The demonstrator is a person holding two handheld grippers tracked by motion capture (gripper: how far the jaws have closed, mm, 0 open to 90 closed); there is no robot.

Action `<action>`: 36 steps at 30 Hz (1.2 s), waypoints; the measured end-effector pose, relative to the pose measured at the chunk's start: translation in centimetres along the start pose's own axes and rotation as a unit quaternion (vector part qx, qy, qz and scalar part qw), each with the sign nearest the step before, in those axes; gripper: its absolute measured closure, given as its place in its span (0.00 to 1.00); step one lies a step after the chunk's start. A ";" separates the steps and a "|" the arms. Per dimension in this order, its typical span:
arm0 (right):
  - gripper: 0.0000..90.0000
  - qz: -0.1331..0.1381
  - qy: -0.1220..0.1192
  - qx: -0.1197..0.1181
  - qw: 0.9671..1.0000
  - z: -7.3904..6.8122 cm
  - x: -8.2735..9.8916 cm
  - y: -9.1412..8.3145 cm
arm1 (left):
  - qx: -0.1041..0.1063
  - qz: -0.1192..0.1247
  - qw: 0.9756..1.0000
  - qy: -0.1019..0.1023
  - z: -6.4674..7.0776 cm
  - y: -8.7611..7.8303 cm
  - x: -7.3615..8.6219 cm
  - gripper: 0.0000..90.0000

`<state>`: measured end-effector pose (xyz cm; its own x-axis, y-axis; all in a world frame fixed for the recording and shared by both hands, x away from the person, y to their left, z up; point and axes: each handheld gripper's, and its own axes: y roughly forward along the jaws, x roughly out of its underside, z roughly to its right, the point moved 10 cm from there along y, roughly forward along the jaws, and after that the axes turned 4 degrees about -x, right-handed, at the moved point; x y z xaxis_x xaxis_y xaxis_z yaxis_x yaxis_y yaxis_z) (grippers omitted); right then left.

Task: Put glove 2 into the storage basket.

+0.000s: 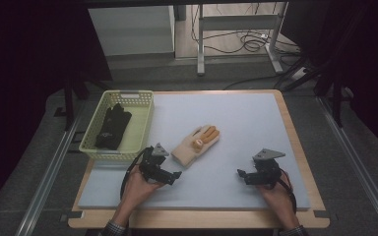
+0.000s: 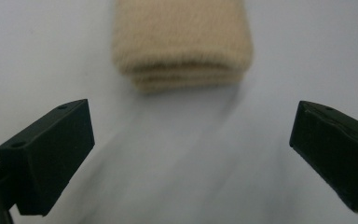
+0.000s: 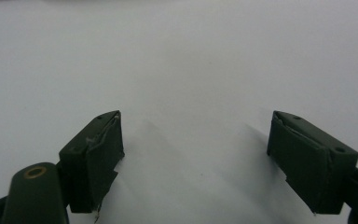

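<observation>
A pale yellow-green lattice basket [image 1: 143,129] sits at the table's far left corner, and a black glove [image 1: 113,127] lies inside it, stretched along its length. Just to the basket's right, on the light grey mat [image 1: 236,128], a beige knit glove [image 1: 195,145] with orange fingertips lies flat, its cuff toward the person.

The left gripper [image 1: 173,176] rests near that cuff, not touching it; in the left gripper view its jaws stand wide apart and empty, the folded beige cuff [image 2: 182,44] straight ahead of them. The right gripper [image 1: 241,175] sits well apart from the glove on bare mat [image 3: 191,60], its jaws likewise spread and holding nothing; their pad edges look frayed, though the view is dim.

The mat covers a wooden tabletop [image 1: 300,147]. Beyond, dark carpet, a white stand's legs [image 1: 201,49] and loose cables [image 1: 246,42] on the floor.
</observation>
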<state>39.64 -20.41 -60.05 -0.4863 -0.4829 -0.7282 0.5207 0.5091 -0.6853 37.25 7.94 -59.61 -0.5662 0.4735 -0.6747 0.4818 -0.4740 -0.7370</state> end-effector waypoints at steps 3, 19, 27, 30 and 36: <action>0.20 0.000 0.000 0.000 1.000 0.0 0.0 0.0 | 0.001 -0.005 1.000 0.005 0.1 0.5 -1.7 0.00; 0.20 0.000 0.000 -0.001 1.000 0.0 0.0 0.0 | 0.004 -0.033 0.999 0.019 -0.5 4.5 -7.2 0.00; 0.20 0.000 0.000 -0.001 1.000 0.0 0.0 0.0 | -0.001 -0.065 0.997 0.037 -0.5 7.8 -7.8 0.00; 0.20 -0.001 0.000 -0.001 1.000 0.0 0.0 0.0 | -0.002 -0.073 0.997 0.040 -0.4 8.4 -7.7 0.00; 0.20 -0.001 0.000 -0.001 1.000 0.0 0.0 0.0 | -0.005 -0.083 0.996 0.044 -0.3 8.7 -7.7 0.14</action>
<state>39.63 -20.43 -60.06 -0.4871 -0.4844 -0.7267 0.5182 0.5094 -0.6870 45.95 0.38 -60.84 -0.5785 0.6072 -0.5446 0.3941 -0.3765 -0.8384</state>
